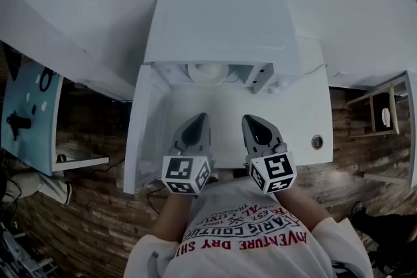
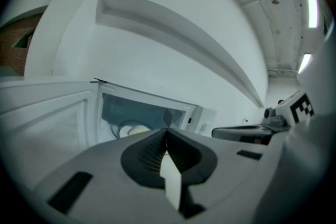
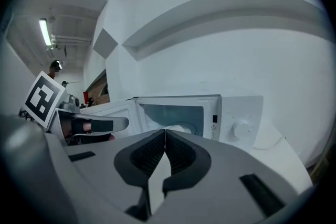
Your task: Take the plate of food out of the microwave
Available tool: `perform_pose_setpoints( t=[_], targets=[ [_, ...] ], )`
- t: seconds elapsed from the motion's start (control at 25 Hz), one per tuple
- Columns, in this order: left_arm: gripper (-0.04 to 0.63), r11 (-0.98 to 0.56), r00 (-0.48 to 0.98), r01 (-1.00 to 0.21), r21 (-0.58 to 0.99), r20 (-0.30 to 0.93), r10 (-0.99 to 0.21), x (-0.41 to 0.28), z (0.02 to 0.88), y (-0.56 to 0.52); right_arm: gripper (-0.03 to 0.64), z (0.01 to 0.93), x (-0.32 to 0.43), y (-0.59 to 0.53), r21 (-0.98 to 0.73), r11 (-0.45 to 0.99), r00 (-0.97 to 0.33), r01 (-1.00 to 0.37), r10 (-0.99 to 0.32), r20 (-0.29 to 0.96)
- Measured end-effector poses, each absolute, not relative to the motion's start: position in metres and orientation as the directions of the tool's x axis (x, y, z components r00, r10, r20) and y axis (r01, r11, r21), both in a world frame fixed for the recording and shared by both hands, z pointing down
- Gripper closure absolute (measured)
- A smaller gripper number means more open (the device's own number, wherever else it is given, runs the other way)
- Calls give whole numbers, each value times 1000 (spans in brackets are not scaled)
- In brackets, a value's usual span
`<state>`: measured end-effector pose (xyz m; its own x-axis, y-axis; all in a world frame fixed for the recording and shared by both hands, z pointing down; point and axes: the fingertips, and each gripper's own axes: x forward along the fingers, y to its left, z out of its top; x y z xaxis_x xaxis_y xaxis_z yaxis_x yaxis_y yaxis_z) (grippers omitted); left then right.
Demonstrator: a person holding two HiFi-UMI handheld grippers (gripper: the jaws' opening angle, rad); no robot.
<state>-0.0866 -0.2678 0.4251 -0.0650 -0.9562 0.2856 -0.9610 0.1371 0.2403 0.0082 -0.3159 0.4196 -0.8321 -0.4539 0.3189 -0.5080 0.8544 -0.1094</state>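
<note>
At the middle of the frame the microwave (image 1: 221, 29) stands open, with the plate (image 1: 207, 73) inside (partly visible). Below it, the left gripper (image 1: 197, 120) and the right gripper (image 1: 253, 122) have their jaws closed on nothing.

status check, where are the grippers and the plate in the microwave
Left gripper shut, empty; right gripper shut, empty. Both short of the microwave, door open. Plate inside, untouched. Nothing in the way.

- White microwave (image 1: 221, 29), white table (image 1: 306, 120).
- Pale, whitish plate (image 1: 207, 71).
- Grey left gripper (image 1: 197, 117) and right gripper (image 1: 251, 119), cubes in black-and-white square markers.
- Brown wood-plank floor (image 1: 98, 205).
- White T-shirt (image 1: 247, 224), red lettering.
- Light blue panel (image 1: 29, 114), dark marks.
</note>
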Motion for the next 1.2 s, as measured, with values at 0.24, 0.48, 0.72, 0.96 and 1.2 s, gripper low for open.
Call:
perform_pose_setpoints(
  t=[0.24,0.48,0.72,0.96,1.2],
  targets=[
    [589,286,-182,-912,293,334,-925,-103,456,-289,604,448,-9,-351,-107,911,-864,-398,-333,377],
    [588,408,-266,-824,393,368,-891,-114,492,-305,604,475,-21,-379,-126,937,-873,-327,-248,421],
    [586,455,-314,-717,528,338,-887,-138,515,-330,604,490,-31,-403,-132,951,-877,-279,-197,438],
    [395,410,-307,-499,764,287,-907,-157,544,-355,604,502,-32,-419,-150,942,-868,-300,-205,452],
    [374,399,-275,-372,838,311,-910,-170,564,-378,604,510,-39,-422,-171,935,-868,-311,-206,452]
  ],
)
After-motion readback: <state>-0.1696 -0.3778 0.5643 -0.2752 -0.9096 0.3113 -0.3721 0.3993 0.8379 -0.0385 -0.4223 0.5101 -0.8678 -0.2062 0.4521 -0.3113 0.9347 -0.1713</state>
